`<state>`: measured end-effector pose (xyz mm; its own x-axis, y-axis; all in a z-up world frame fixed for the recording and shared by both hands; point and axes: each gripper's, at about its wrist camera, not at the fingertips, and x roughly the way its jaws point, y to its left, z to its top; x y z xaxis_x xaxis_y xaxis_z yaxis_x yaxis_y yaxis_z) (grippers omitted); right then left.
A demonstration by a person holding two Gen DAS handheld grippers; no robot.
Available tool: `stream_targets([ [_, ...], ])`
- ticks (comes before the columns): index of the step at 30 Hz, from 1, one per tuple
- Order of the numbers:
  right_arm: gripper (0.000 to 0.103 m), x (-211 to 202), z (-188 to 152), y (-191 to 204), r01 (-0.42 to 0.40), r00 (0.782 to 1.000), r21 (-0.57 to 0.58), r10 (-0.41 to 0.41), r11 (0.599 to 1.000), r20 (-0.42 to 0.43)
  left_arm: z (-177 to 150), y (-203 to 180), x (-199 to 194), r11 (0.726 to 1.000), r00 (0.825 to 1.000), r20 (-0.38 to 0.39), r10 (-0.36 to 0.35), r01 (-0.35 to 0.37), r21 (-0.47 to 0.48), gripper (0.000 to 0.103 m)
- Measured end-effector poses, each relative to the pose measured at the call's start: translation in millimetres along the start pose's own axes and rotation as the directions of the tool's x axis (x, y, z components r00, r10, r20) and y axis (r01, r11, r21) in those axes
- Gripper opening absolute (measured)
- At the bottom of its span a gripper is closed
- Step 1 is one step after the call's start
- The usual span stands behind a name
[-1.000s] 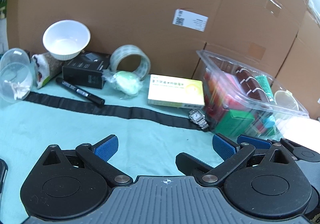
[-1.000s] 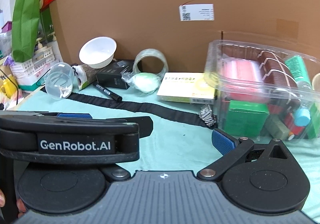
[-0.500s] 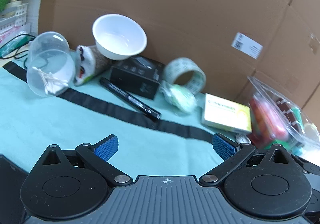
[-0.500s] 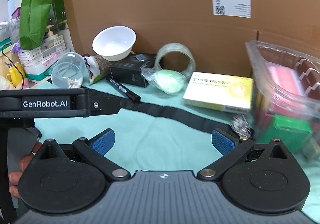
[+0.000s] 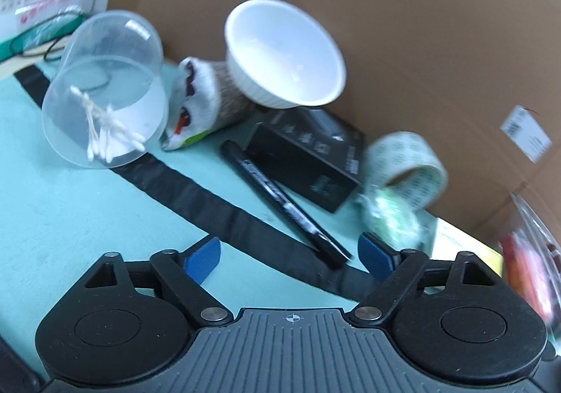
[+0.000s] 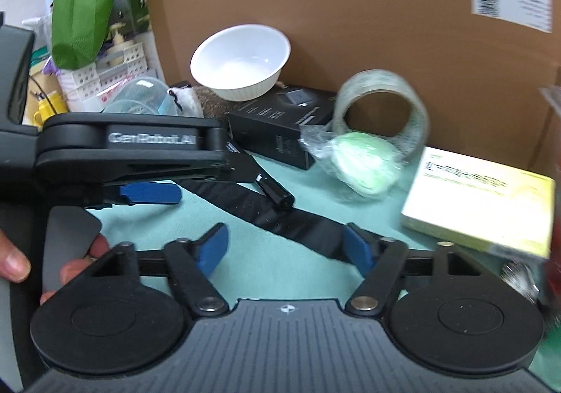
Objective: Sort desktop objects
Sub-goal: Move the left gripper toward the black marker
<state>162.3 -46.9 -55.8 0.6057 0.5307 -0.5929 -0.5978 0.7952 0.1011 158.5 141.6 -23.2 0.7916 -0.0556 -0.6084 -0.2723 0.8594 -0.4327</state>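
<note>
L gripper [image 5: 289, 254] has its fingers spread wide, nothing between the blue pads [image 5: 202, 258]. It hovers low over the teal mat [image 5: 70, 217]. The black marker [image 5: 284, 207] lies diagonal on the mat just ahead of the fingers, its near end resting on the black strip [image 5: 196, 193] and pointing into the gap, closer to the R-side pad. Pads and marker are apart, no contact.

Behind the marker, touching or nearly so, sits the black box [image 5: 308, 161]. The white bowl [image 5: 284, 53] rests tilted on the box's far edge and on a printed pouch [image 5: 200, 105] lying on its side. Left of the pouch a clear plastic cup [image 5: 105, 102] lies on its side w/ cotton swabs [image 5: 105, 126] inside. Right of the box stand a tape roll [image 5: 406, 168] on edge and a green wrapped ball [image 5: 392, 221] in front of it; both blurred. Brown cardboard [image 5: 385, 25] backs the whole row.

R gripper [image 6: 285, 249] is also wide open & empty, over the black strip. In its view the L gripper [image 6: 175, 182] reaches in from the left side, marker's end [image 6: 275, 191] poking out just past it. The yellow-white carton [image 6: 480, 203] lies to the right, well apart from both sets of fingers. A hand [image 6: 21, 259] shows at the left edge, on the L gripper's handle.
</note>
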Motion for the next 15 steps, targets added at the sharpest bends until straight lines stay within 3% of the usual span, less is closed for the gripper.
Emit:
stream_targets([
  [7, 0.06, 27, 11, 1, -0.022, 0.999, -0.056, 0.02, 0.998, -0.034, 8, 5, 13, 0.998, 0.998, 0.05, -0.034, 0.036, -0.046, 0.089],
  [15, 0.044, 46, 19, 5, -0.028, 0.999, -0.084, 0.026, 0.996, -0.025, 11, 9, 21, 0.998, 0.995, 0.087, -0.049, 0.052, -0.028, 0.077],
])
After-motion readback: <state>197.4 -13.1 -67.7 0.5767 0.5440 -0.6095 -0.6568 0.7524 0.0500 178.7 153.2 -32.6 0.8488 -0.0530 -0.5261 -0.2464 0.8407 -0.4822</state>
